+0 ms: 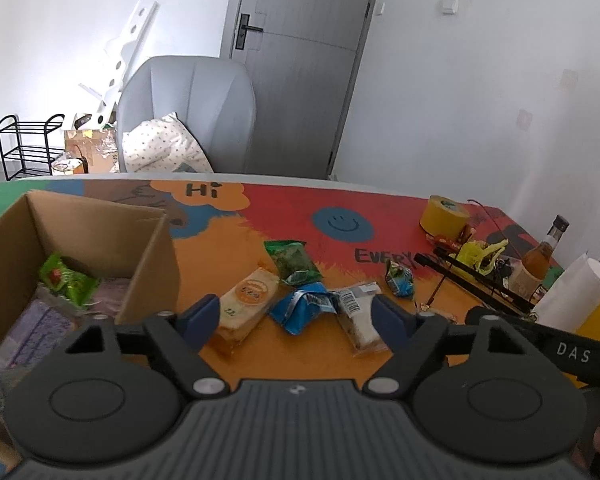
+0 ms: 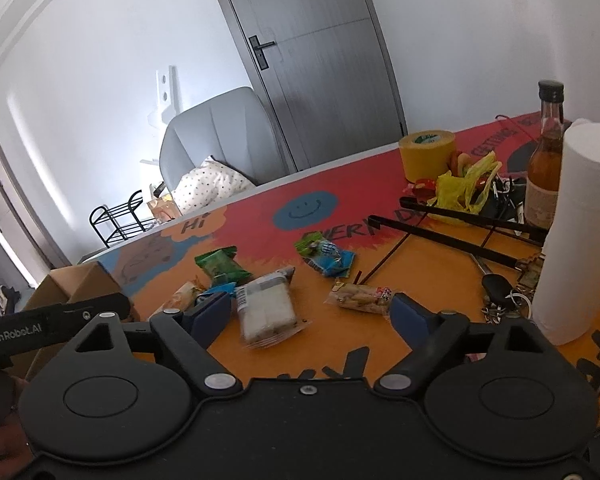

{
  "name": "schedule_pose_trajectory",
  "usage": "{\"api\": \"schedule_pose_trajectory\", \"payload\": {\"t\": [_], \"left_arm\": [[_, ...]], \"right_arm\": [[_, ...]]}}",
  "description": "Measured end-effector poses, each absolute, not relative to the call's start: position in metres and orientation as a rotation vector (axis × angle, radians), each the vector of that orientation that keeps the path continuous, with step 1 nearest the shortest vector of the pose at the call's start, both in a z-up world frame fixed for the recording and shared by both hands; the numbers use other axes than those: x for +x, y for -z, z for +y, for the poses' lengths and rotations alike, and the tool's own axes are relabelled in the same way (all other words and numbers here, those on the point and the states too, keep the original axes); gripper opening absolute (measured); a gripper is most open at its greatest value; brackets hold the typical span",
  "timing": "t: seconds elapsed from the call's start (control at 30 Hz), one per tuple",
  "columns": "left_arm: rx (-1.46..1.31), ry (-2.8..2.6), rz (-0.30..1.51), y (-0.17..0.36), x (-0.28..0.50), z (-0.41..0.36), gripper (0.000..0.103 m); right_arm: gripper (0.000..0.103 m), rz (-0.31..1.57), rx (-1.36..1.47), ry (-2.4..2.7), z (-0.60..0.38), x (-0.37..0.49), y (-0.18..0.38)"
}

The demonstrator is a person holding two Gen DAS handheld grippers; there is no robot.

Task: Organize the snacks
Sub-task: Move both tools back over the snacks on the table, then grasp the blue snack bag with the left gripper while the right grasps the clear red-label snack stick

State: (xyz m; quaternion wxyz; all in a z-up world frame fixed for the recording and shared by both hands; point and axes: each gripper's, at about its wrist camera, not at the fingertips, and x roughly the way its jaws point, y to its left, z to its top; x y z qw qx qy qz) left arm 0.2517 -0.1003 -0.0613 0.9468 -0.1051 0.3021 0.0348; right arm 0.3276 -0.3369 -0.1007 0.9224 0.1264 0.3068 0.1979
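Table (image 1: 400,216) print reads "Hi" and "EVERY", right tongs' (image 2: 312,314) neighbour says "GenRobot.AI". Snack packets (image 1: 296,312) lie mid-frame beside the cardboard box (image 1: 100,220) at left; both left tongs (image 1: 296,320) and right hang released, gripping nothing

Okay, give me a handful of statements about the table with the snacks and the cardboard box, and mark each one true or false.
1. The cardboard box already holds a green snack packet. True.
2. The yellow tape roll lies inside the box. False: it stands on the table, near the bottle.
3. The left gripper is clamped on a snack. False: it is open, with nothing held.
4. A white paper roll stands upright beside the bottle. True.
5. The right gripper is open. True.
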Motion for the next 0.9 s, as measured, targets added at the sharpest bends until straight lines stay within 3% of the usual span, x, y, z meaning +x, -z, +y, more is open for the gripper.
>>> {"api": "schedule_pose_trajectory", "payload": {"t": [0.3,0.9], "left_arm": [[-0.229,-0.068,0.661,0.084,0.287,-0.104,0.053],[-0.251,-0.072,0.716,0.116,0.341,-0.111,0.047]], "right_arm": [[0.075,0.658,0.259,-0.416,-0.332,0.363,0.116],[0.064,0.725,0.233,-0.428,-0.323,0.402,0.145]]}}
